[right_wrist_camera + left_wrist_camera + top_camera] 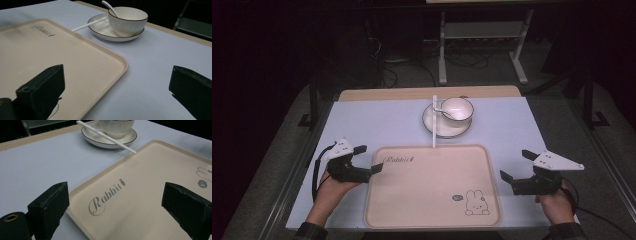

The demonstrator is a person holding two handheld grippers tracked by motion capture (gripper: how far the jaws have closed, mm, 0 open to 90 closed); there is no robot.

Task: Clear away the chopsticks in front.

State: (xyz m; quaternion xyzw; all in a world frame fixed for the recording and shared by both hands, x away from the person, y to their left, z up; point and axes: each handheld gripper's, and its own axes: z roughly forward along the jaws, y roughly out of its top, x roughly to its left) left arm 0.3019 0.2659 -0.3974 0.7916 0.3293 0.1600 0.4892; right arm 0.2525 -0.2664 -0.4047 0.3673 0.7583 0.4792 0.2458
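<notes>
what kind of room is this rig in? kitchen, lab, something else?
Likely a lab or recording studio, not a kitchen. The table stands in a dark room with loose cables on the floor and a bare metal stand behind. The tableware looks staged: bowl on saucer, empty tray.

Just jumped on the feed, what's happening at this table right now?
Nothing is being held. A person holds the left gripper and right gripper open, one at each side of a beige rabbit-print plastic tray with nothing on it. Beyond the tray, a white ribbed bowl with a spoon sits on a white saucer, a white stick lying across the rim.
</notes>
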